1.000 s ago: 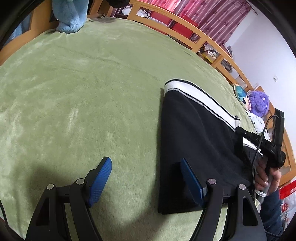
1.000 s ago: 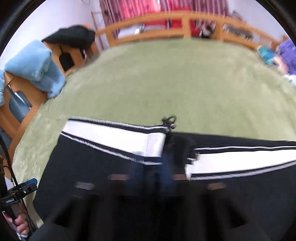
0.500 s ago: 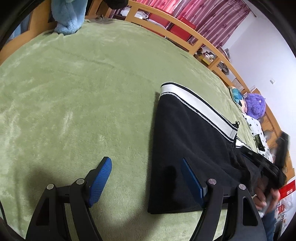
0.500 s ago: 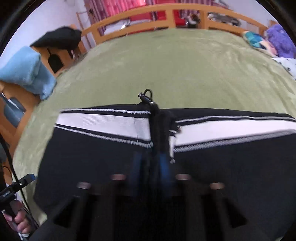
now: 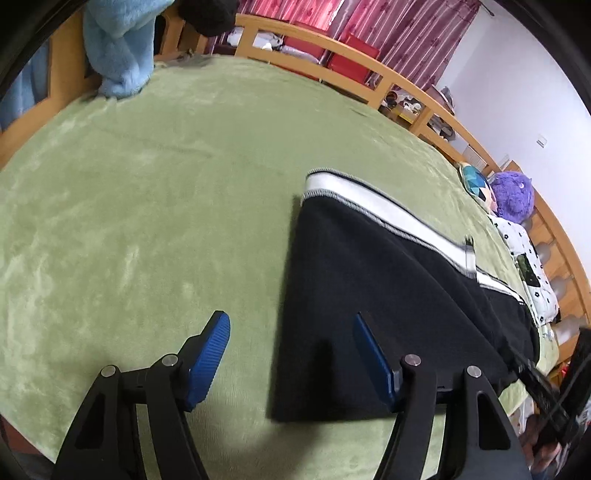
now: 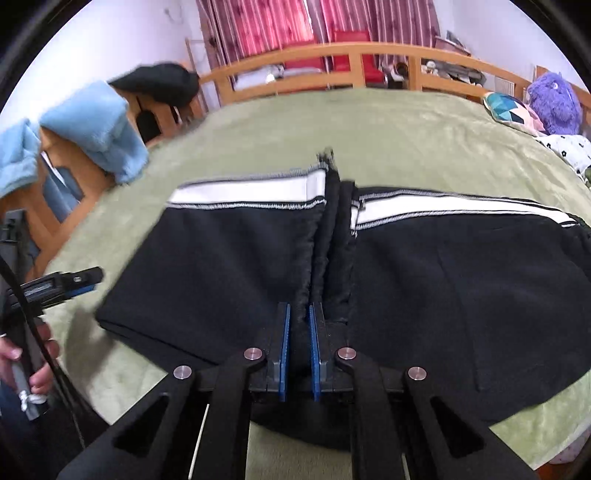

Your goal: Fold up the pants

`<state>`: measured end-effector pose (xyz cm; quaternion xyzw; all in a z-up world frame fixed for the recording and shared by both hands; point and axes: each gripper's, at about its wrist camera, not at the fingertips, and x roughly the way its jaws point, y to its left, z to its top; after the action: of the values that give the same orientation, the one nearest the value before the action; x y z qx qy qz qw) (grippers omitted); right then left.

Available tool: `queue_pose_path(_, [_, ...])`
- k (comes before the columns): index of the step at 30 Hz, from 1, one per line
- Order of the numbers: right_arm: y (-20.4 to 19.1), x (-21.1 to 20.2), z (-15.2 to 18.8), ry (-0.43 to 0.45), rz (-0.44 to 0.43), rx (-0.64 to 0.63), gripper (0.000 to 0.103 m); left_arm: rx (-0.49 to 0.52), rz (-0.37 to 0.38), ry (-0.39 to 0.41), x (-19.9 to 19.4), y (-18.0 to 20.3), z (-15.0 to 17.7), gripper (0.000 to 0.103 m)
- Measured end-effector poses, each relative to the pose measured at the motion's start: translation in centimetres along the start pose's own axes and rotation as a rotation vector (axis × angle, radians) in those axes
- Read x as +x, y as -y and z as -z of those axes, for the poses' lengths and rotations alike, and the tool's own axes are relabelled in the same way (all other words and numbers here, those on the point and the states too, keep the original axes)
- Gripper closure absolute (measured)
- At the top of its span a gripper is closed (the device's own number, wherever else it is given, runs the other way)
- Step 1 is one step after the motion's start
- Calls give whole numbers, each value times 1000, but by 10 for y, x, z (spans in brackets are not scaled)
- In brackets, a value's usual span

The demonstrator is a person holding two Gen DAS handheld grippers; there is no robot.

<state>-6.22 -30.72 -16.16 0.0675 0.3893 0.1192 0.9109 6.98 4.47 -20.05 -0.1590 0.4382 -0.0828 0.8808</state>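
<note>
1. As black fleece pants with a white side stripe (image 6: 424, 266) lie flat on a bed under a plush, olive-green blanket (image 5: 147, 221), the right gripper (image 6: 299, 328) pinches a raised ridge of the black cloth near the middle of the garment, its ribbed blue pads close together on the fold.
2. The white stripe, edged with grey overlock stitching, runs along the far side of the pants; a bunched pleat breaks it where the fabric is gathered.
3. In the left wrist view, the left gripper (image 5: 291, 354) hangs above the near corner of the pants, its jaws closing but wide apart; one blue pad is over bare blanket, the other over black cloth, and neither presses on anything.
4. The near hem of the pants (image 5: 351, 413) forms a straight edge close to the bed's near side.
5. A curved wooden bed rail with slats (image 6: 332, 62) rings the mattress, and red striped curtains (image 6: 258, 26) hang behind it.
6. A fluffy light-blue towel (image 6: 96, 125) drapes over the wooden frame at left; a shaggy purple plush toy (image 6: 554, 103) and a geometric-patterned cushion (image 6: 513, 110) sit at the far right.
7. No readable writing or brand shows on the pants or grippers.
</note>
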Motion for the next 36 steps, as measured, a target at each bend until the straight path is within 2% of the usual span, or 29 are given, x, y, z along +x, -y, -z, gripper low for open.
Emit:
queue_pose_path(1, [3,0,4,-8,-20,13,94,7,4,-4,-1,3,-3,37])
queue_pose_path(3, [5,11,13,-58,7,7,94,17,13,-32,2,9,-14,35])
queue_pose_path(5, [2,25,21,-103,27,-16,91,25,-21,-76,13,14,-20,35])
queue_pose_path(7, [-1,19,15,-87,14,-36,87,34,-47,-97,24,16,-22,35])
queue_pose_path(9, [3,5,8,-39,-3,-26,69,31,-44,-97,31,14,-22,35])
queue_pose_path(10, [6,-1,2,-5,-1,-17,54,22,-39,-97,34,12,-21,35])
queue_pose_path(11, [11,-2,-4,12,7,-6,43,2,-28,-101,38,8,-19,35])
queue_pose_path(12, [14,2,-10,6,17,1,42,-18,-12,-112,42,5,-17,35])
queue_pose_path(15, [27,31,-27,-69,8,42,42,-41,29,-136,50,5,-13,35])
queue_pose_path(18, [38,62,-27,-148,-43,106,42,11,52,-150,54,12,-11,33])
queue_pose_path(19, [39,72,-25,-166,-37,108,42,30,50,-158,57,15,-10,29])
queue_pose_path(21, [33,83,-21,-178,-2,84,42,59,20,-192,67,20,-7,28])
queue_pose_path(22, [26,82,-20,-158,16,55,46,60,4,-201,72,19,-5,28])
queue_pose_path(23, [18,82,-19,-148,11,10,66,51,0,-199,75,17,-2,28])
queue_pose_path(25, [9,80,-15,-113,46,-54,80,31,17,-172,73,14,1,28])
queue_pose_path(26, [10,78,-13,-92,41,-52,83,29,26,-168,72,14,1,30])
queue_pose_path(27, [14,76,-14,-87,24,-25,83,39,61,-170,71,15,2,48])
queue_pose_path(28, [20,74,-15,-87,0,16,85,57,90,-178,71,17,3,56])
queue_pose_path(30, [32,66,-15,-70,-44,86,86,79,80,-155,65,22,2,58])
queue_pose_path(32, [37,51,-17,-38,-47,96,87,62,136,-128,53,25,0,61])
queue_pose_path(33, [38,43,-16,-19,-37,88,87,55,161,-116,46,26,-1,60])
queue_pose_path(35, [41,32,-16,1,6,81,87,55,157,-121,44,27,-2,47])
queue_pose_path(36, [46,35,-14,-14,24,100,87,60,137,-139,48,28,0,32])
